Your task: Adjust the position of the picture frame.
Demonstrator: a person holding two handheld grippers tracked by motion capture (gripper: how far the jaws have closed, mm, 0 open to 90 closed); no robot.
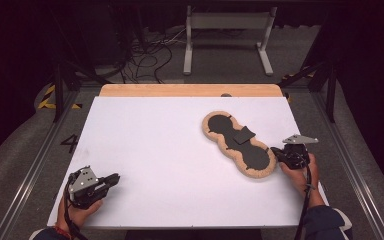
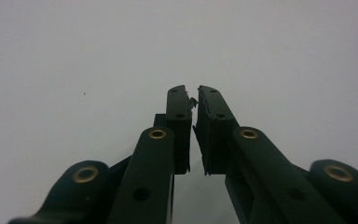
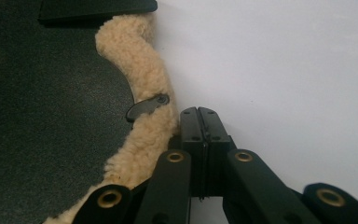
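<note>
A peanut-shaped black pad [image 1: 255, 157] with a tan fleece rim lies flat on the right half of the white table, and a loose black flap [image 1: 243, 135] rests across its narrow middle. My right gripper [image 1: 275, 151] sits at the pad's near right end. In the right gripper view its jaws [image 3: 199, 112] are pressed together with nothing between them, right beside the fleece rim [image 3: 140, 60] and a small riveted black tab [image 3: 147, 106]. My left gripper [image 1: 116, 177] rests at the near left of the table, far from the pad. Its jaws [image 2: 193, 93] stand shut and empty.
The white tabletop [image 1: 170, 165] has a wooden strip [image 1: 190, 90] along its far edge. Beyond it, a grey metal stand [image 1: 227, 22] and loose cables [image 1: 150, 55] are on the floor. Metal rails run along both sides of the table.
</note>
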